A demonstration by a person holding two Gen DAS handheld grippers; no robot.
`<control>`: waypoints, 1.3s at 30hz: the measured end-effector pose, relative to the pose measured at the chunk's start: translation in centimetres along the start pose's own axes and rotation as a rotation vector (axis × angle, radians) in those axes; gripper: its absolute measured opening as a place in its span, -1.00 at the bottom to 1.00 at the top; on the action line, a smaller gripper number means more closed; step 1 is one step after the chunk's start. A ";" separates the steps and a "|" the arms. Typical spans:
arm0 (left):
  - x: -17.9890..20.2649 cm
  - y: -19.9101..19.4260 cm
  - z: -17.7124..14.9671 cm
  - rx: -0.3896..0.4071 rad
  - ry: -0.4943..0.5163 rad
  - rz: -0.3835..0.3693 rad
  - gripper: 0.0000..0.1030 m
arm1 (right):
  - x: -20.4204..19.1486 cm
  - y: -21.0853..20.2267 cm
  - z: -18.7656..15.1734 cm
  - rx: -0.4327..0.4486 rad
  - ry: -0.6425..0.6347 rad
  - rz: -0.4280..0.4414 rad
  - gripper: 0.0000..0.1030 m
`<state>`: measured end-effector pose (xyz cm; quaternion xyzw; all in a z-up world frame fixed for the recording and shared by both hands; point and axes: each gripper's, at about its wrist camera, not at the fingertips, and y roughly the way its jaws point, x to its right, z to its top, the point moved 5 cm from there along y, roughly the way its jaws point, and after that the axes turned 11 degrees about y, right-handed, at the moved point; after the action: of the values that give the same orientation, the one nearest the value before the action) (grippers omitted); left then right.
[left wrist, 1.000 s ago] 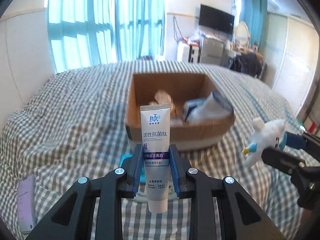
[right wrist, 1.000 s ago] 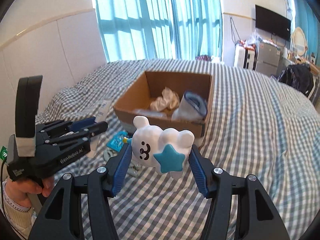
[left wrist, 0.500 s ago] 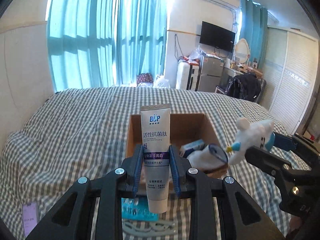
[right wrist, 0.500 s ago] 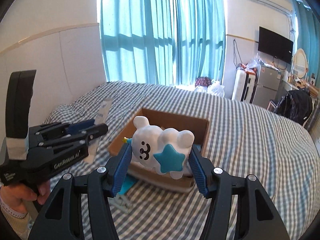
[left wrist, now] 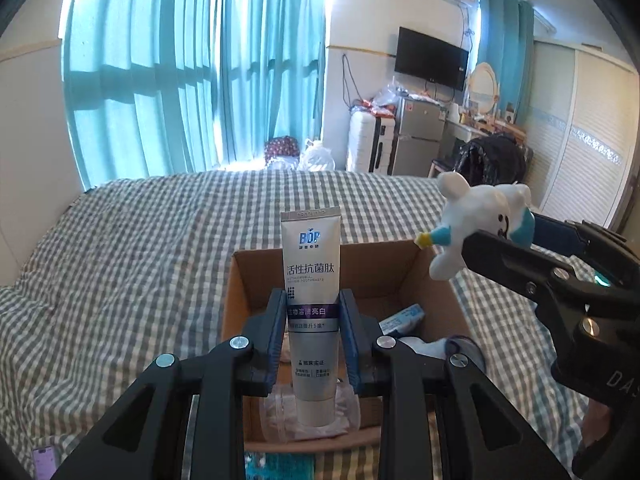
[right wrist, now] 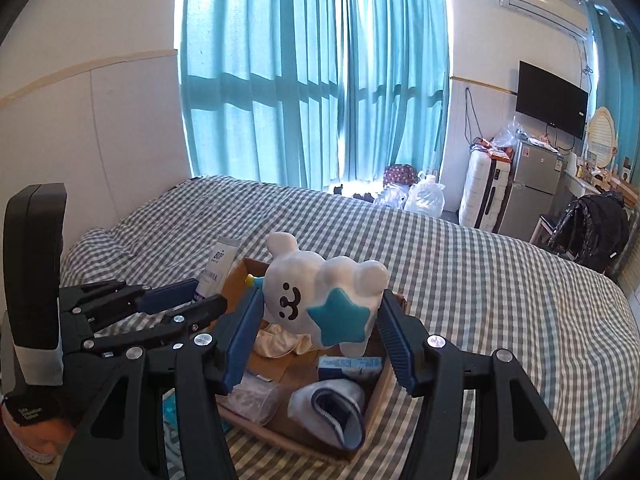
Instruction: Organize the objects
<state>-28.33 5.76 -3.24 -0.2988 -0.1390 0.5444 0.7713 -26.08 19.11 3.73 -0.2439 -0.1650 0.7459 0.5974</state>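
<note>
The left gripper (left wrist: 313,330) clamps a BOP toothpaste tube (left wrist: 312,276) upright between its blue pads, above the cardboard box (left wrist: 400,268). The right gripper (right wrist: 320,334) squeezes a white plush toy (right wrist: 320,300), also over the box; beneath its fingers lies what looks like a rolled sock (right wrist: 332,412).

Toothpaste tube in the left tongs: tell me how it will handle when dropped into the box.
The toothpaste tube looks soft-walled, so the left tongs probably dent it slightly. It seems light, and its flat crimped end suggests it won't roll. Released over the cardboard box, it would likely flop flat.
</note>
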 end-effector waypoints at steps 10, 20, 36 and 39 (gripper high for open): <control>0.1 5.8 -1.3 -0.066 -0.006 -0.022 -0.49 | 1.7 7.4 -1.8 -0.083 0.023 -0.009 0.12; 0.7 8.3 -3.1 -0.123 -0.005 -0.039 -0.49 | 3.3 10.8 -4.4 -0.153 0.038 -0.023 0.12; 0.8 4.0 -2.1 -0.068 -0.008 -0.019 0.25 | 3.0 5.6 -2.2 -0.071 0.089 -0.008 0.42; 0.4 1.7 -1.3 -0.043 -0.017 0.006 0.44 | 2.3 2.9 -1.2 -0.036 0.077 -0.010 0.48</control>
<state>-28.72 6.06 -5.35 -0.3111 -0.1564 0.5463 0.7618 -28.15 20.59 0.76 -0.2824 -0.1563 0.7299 0.6026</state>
